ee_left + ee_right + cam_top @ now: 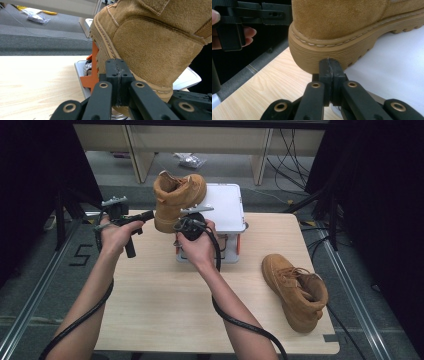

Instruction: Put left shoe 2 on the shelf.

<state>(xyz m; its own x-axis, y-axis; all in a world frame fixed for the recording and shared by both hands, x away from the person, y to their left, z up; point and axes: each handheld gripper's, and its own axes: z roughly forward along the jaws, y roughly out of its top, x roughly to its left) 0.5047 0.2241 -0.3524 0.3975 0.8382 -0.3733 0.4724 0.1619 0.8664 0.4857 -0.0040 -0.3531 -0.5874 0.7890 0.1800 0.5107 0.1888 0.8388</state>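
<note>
A tan suede boot (177, 195) stands tilted on a white platform (225, 205), its heel hanging over the platform's left edge. My left gripper (150, 215) comes in from the left, shut with nothing between its jaws. Its tips (116, 66) sit close against the ridged sole of the boot (155, 37). My right gripper (184, 222) is held just in front of the boot, also shut and empty. Its tips (329, 66) point at the underside of the heel (337, 22). Whether either gripper touches the boot I cannot tell.
A second tan boot (295, 290) lies on the wooden table (165, 295) at the front right. The platform rests on a stand with orange supports (93, 75). Cables trail from both grippers toward the table's near edge.
</note>
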